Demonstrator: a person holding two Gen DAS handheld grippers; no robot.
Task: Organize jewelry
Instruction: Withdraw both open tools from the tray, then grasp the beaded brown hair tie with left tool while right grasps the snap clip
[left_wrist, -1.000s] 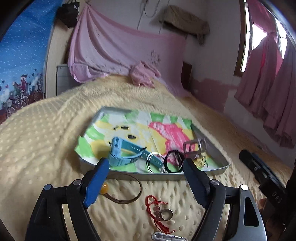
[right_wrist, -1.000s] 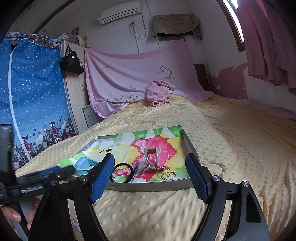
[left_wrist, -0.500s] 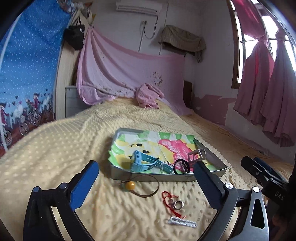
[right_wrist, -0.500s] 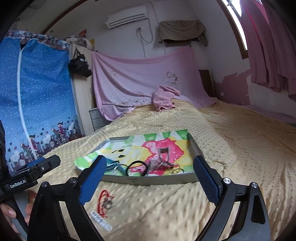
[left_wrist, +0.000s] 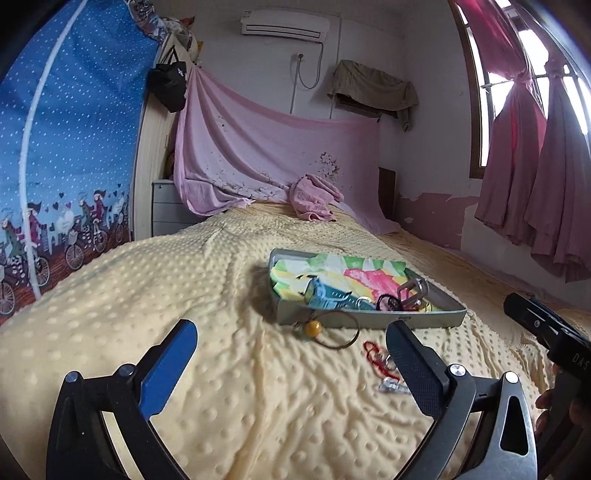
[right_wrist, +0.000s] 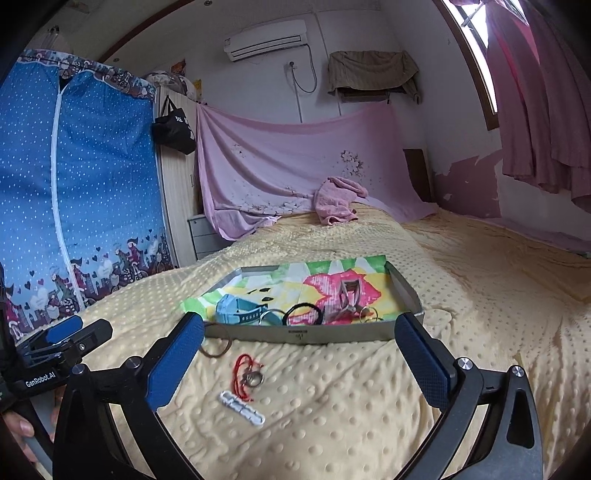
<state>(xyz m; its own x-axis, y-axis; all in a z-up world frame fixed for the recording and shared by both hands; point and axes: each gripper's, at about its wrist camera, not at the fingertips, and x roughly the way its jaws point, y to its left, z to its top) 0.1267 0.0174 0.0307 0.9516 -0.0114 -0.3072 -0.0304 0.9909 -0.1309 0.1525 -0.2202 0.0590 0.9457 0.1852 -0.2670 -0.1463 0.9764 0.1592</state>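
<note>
A grey tray (left_wrist: 369, 319) lined with bright paper lies on the yellow bed. It holds a blue watch (left_wrist: 325, 293), a black hair tie (left_wrist: 386, 301), a metal clip (left_wrist: 413, 290) and small rings. On the blanket in front of it lie a brown cord loop with an amber bead (left_wrist: 314, 326), a red string with a ring (right_wrist: 247, 373) and a pale hair clip (right_wrist: 242, 406). My left gripper (left_wrist: 291, 350) is open and holds nothing. My right gripper (right_wrist: 301, 347) is still opening, with nothing between its jaws. Both hover short of the tray.
A pink towel (right_wrist: 338, 199) lies crumpled at the bed's far end under a hung pink sheet. A blue patterned wardrobe cover (right_wrist: 74, 184) stands on the left and pink curtains (left_wrist: 535, 166) hang on the right. A hand (right_wrist: 22, 428) holds the left gripper's handle.
Both grippers have drawn back from the tray and their jaws have spread wider. The red string and the hair clip now show in the right wrist view.
</note>
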